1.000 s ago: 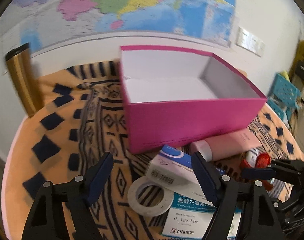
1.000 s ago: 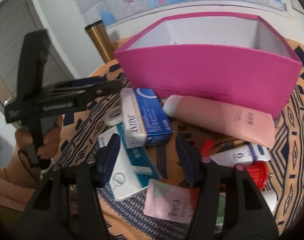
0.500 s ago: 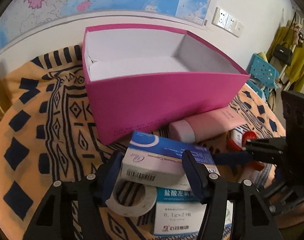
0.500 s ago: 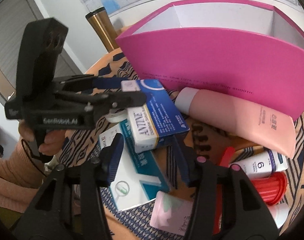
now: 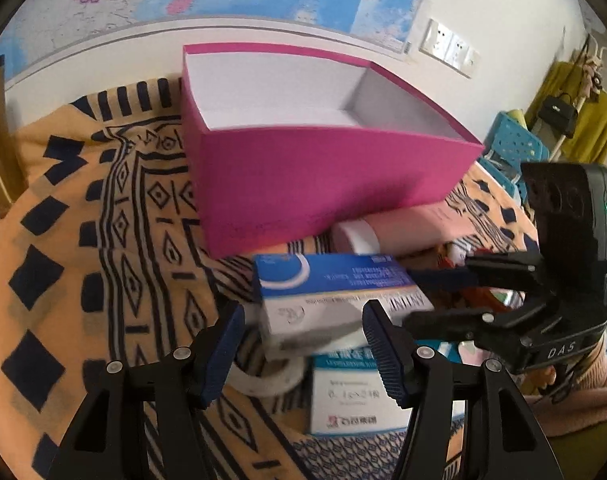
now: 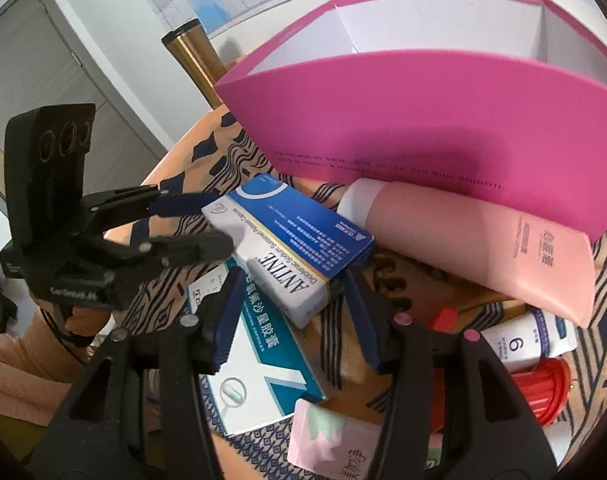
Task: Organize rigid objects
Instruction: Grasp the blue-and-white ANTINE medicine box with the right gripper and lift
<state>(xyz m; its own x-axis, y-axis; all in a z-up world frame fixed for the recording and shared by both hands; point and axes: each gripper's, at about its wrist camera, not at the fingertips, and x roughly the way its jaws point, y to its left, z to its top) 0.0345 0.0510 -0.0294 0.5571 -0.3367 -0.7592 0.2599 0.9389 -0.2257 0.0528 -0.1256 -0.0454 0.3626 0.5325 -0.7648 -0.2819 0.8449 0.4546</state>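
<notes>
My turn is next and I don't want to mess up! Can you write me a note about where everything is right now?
Left gripper: jaws have just been closing and now pinch one end of the blue-and-white ANTINE medicine box.
Right gripper: jaws open, straddling that box's other end.
Pink storage box: nothing visible inside.
On the cloth in front of it: pink tube, teal medicine box, tape roll, white tube.
Done: nothing packed.
Left: put everything into the pink storage box.
</notes>
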